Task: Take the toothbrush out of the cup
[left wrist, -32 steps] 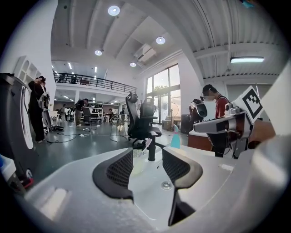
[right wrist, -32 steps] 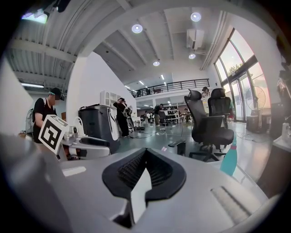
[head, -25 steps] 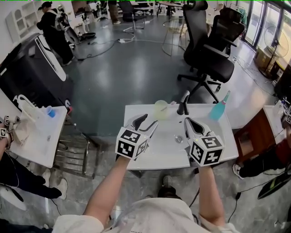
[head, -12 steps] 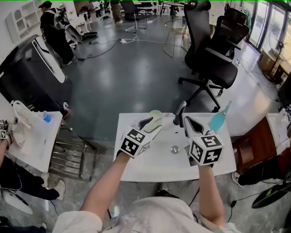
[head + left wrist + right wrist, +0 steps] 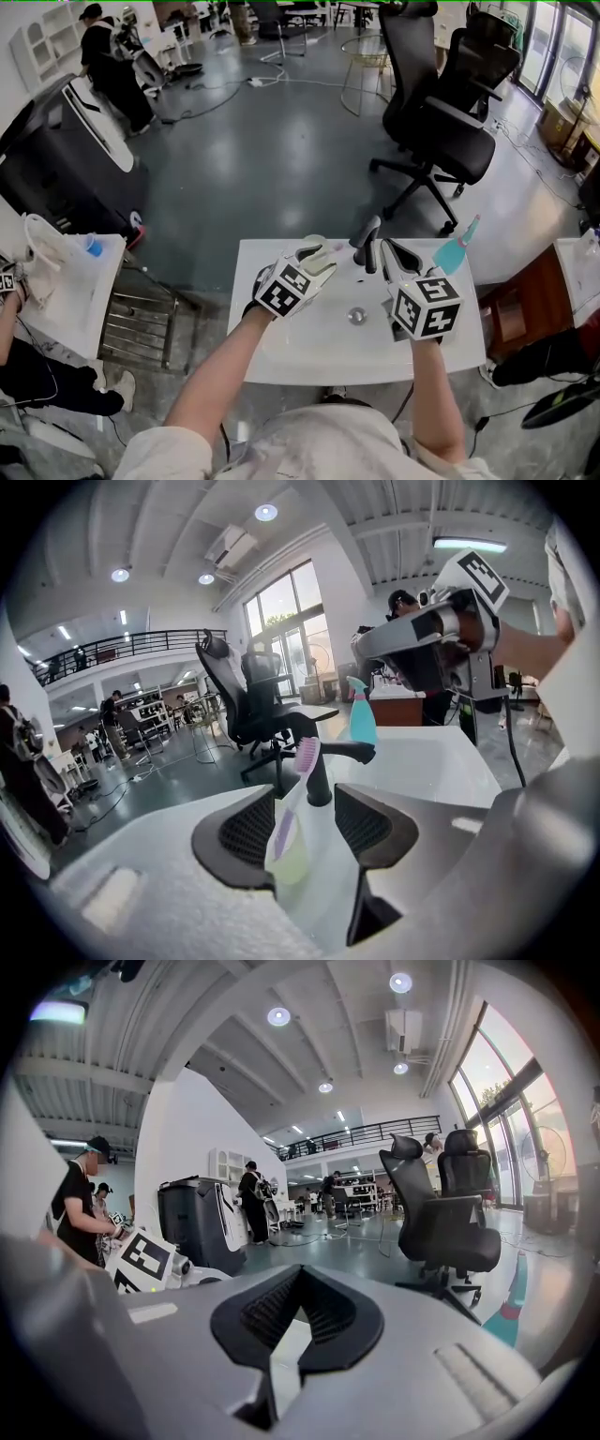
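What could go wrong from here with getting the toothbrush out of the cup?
1. The left gripper is open with the cup between its jaws; closing off-centre could tip it or pinch the leaning toothbrush.
2. The black faucet stands just behind the cup, spout near the brush head; a pull that way might snag.
3. The right gripper is shut, empty, and its view shows no cup; it must open and aim first.
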Demonstrator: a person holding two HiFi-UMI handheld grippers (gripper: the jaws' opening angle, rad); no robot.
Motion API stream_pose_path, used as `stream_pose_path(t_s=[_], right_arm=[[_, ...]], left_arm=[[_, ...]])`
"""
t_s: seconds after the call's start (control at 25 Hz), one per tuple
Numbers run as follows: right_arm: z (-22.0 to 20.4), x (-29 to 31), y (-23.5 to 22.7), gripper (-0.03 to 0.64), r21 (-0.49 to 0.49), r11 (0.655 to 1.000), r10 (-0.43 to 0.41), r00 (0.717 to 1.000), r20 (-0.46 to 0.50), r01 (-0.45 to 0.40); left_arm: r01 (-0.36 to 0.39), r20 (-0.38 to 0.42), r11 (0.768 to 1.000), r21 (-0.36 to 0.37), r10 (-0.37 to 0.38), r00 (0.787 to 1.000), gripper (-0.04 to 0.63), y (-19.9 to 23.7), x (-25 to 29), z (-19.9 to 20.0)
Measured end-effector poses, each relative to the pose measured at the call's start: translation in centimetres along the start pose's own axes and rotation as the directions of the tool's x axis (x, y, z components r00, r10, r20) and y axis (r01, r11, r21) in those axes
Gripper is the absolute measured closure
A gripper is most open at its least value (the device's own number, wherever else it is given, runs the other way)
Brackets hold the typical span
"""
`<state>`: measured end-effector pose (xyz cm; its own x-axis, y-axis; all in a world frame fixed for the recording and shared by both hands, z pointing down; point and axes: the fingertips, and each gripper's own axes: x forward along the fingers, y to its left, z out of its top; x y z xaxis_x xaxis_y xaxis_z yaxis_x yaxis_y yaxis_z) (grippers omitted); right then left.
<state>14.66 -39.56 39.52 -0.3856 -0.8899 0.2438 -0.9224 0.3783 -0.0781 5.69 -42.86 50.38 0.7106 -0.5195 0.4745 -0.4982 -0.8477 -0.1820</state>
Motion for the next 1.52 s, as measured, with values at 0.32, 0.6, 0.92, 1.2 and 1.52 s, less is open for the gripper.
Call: stream_pose_path(t_s=[0.32, 0.6, 0.92, 1.2, 1.52], right_arm=[[-0.2, 1.1, -1.7, 0.614, 0.014, 1.000, 0.008, 1.000, -0.012, -0.008], [-0.6, 2.4, -3.0, 0.614, 0.020, 1.000, 0.018, 1.000, -0.021, -0.018], [-0.8, 3.1, -3.3, 0.614, 0.026, 0.999, 0.020, 0.999, -0.028, -0.020], [-1.0, 3.2, -2.6, 0.614, 0.030, 0.999, 0.023, 0.999, -0.035, -0.022], [-1.0, 3.5, -1.5, 0.614, 0.028, 0.999, 0.039, 0.999, -0.031, -0.038]], left_arm=[[0.001, -0.063, 0.999, 0.046, 0.002, 0.998, 0.439, 0.4, 2.4, -0.9], [0.001, -0.083, 0.996, 0.092, 0.007, 0.997, 0.469, 0.5, 4.0, -1.0], [-0.022, -0.062, 0.992, 0.128, 0.030, 0.998, 0.548, 0.8, 4.1, -0.7], [-0.049, -0.010, 0.995, 0.082, 0.050, 0.999, 0.569, 1.6, 3.4, 0.3], [-0.109, 0.064, 0.994, 0.006, 0.109, 0.992, 0.569, 3.7, 1.4, 2.0]])
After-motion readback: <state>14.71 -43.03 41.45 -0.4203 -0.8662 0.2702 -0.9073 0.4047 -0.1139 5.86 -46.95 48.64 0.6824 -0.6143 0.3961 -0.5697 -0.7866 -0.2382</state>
